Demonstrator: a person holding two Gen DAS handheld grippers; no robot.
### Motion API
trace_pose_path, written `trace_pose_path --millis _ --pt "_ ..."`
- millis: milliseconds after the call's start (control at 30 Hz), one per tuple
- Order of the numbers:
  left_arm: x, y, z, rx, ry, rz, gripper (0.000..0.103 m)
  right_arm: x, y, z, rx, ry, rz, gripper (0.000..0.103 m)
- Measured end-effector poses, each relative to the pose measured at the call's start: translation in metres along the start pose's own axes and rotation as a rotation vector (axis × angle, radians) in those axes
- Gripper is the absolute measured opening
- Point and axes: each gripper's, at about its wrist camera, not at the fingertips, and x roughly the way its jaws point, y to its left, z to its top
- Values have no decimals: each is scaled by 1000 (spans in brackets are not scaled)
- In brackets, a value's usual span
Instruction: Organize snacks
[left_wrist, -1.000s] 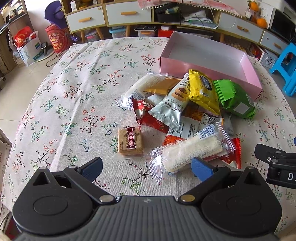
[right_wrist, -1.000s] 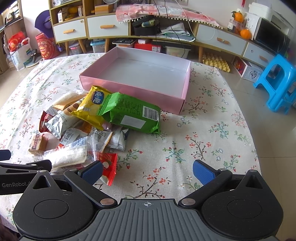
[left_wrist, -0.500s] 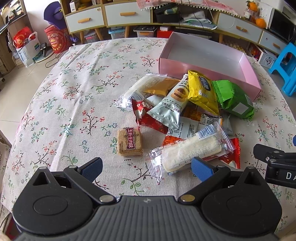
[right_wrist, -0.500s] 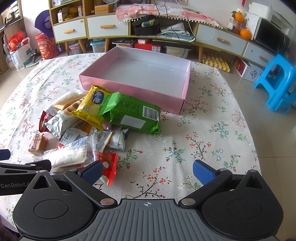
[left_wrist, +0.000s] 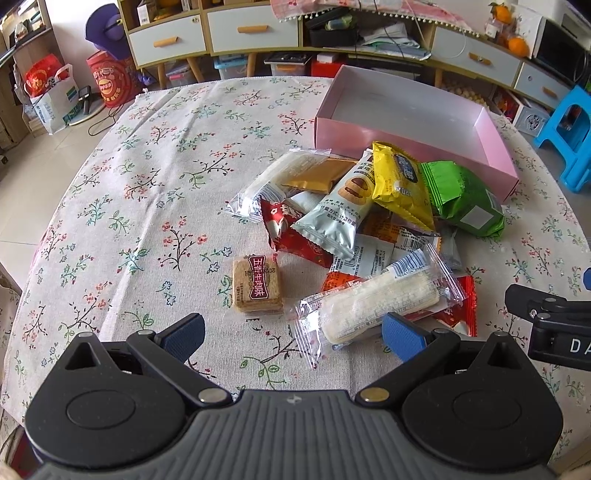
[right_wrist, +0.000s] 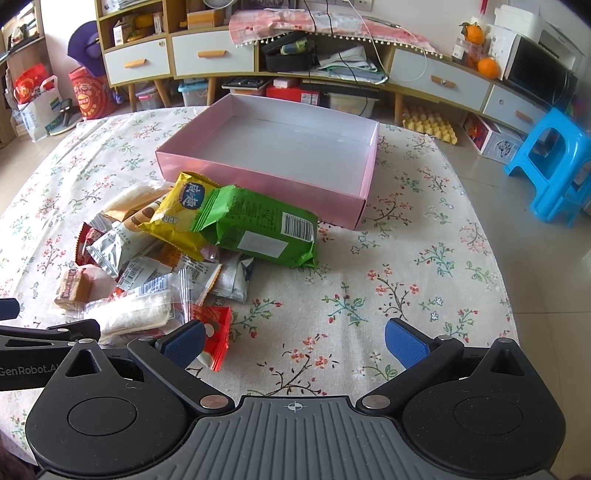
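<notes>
Floral cloth covers the round table (left_wrist: 155, 177), with drawers and shelves along the wall behind. Nothing has gone into the box so far, judging by how things lie. At the left edge of the heap, a small brown wafer block (left_wrist: 258, 290) sits apart on the cloth, just ahead of the left gripper (left_wrist: 291, 334), whose blue pads are spread wide and hold nothing. Next comes the long clear-wrapped rice bar (left_wrist: 373, 301), its near end just beside that gripper's right pad. Behind it the snack pile (left_wrist: 343, 221) lies loose: red, silver and white packets overlapping. Further right, the yellow packet (right_wrist: 181, 218) lies partly under the green bag (right_wrist: 258, 230), which rests near the front wall of the pink box (right_wrist: 258, 171); its white floor is bare. The right gripper (right_wrist: 293, 343) hovers over open cloth, jaws apart and empty. Every snack remains to be moved.
</notes>
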Motion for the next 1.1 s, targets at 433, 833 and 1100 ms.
trace_pose_path --millis 433,833,1100 --pt "-5 2 1 10 -18 -12 102 -2 -1 3 12 -9 12 103" --pt "-13 9 30 135 -114 -68 101 -4 -7 25 -15 -40 128 103" --pt "9 21 55 112 -68 -144 91 13 -21 52 -16 19 210 103"
